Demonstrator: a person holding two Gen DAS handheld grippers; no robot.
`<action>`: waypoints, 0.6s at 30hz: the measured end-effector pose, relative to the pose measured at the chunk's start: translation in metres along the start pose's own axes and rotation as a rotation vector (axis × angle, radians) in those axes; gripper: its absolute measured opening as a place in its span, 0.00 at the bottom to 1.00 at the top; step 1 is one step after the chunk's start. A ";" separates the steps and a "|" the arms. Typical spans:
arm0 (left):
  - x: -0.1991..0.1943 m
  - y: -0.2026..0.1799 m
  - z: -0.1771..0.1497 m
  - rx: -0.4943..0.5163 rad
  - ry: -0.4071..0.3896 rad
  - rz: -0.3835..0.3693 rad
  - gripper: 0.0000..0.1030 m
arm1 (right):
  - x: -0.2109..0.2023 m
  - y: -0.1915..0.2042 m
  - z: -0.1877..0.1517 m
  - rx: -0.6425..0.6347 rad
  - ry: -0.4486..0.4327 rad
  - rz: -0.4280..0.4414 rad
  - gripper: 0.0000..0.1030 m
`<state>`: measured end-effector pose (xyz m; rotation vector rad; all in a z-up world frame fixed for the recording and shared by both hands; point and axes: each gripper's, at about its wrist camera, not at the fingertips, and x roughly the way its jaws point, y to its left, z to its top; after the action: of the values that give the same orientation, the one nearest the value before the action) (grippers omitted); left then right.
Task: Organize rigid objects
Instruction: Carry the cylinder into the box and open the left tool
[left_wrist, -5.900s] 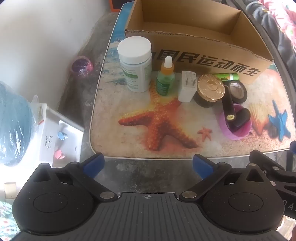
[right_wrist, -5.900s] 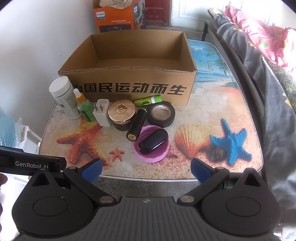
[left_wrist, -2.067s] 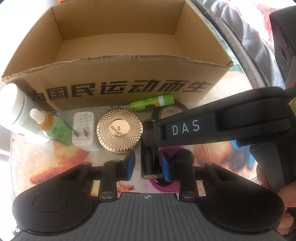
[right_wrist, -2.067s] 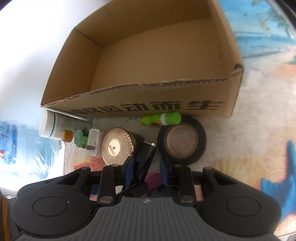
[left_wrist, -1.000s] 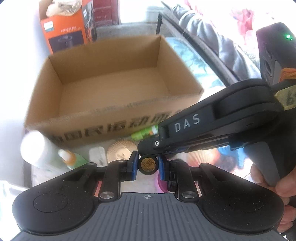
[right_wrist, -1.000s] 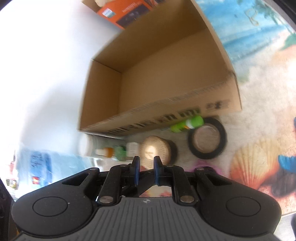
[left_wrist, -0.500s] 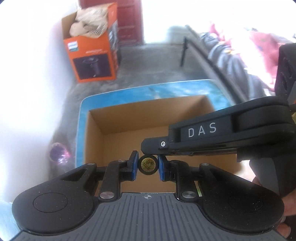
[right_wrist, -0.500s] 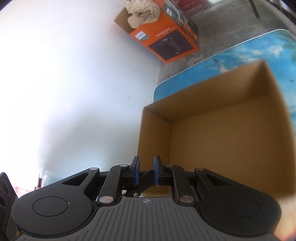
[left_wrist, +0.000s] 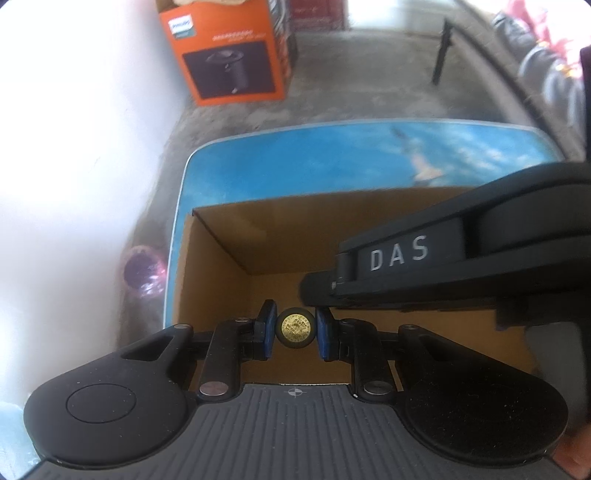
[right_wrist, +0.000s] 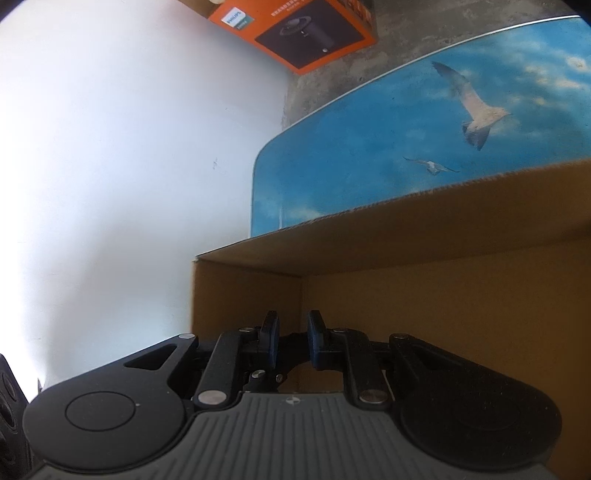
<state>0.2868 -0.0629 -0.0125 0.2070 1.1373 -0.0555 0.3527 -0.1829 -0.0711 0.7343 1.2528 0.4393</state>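
Black cylinder (left_wrist: 295, 331) with a gold disc on its end sits clamped between the blue pads of the left tool (left_wrist: 294, 332), its gold end facing the camera, held above the open cardboard box (left_wrist: 221, 258). Both pads touch its sides. Ahead of the left tool the box's interior opens out; its far left inner corner lies just beyond the pads, and the left wall's top edge runs toward the tool on its left side. Brown floor of the box shows on both sides of the cylinder with nothing lying on it in the part visible.

Crossing in from the right of the left tool is the black body of the right tool (left_wrist: 399, 277), lettered DAS, its tip close beside the cylinder's upper right; whether they touch cannot be told. A hand (left_wrist: 569, 454) shows at the lower right edge.

In the right wrist view, the right tool (right_wrist: 292, 338) has its blue pads drawn close together, a dark object (right_wrist: 291, 350) between them, low and mostly hidden. Ahead of it stands the box's inner corner (right_wrist: 301, 275), with the far wall's top edge above. Beyond that edge the bench (right_wrist: 369, 147), printed with blue sky and gulls, lies bare to its rounded rim. Past the rim are concrete floor and an orange Philips carton (right_wrist: 295, 33) by the white wall (right_wrist: 110, 147).
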 end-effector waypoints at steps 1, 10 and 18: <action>0.006 0.000 0.002 -0.004 0.011 0.011 0.21 | 0.005 -0.001 0.001 0.001 0.004 -0.003 0.18; -0.002 0.003 0.000 -0.009 0.001 0.031 0.32 | -0.002 -0.004 0.003 -0.027 -0.023 -0.012 0.19; -0.063 0.014 0.000 -0.017 -0.120 -0.045 0.58 | -0.077 0.010 -0.011 -0.053 -0.126 0.009 0.20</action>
<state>0.2623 -0.0530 0.0460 0.1606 1.0222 -0.0965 0.3219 -0.2248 -0.0120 0.7122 1.1162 0.4262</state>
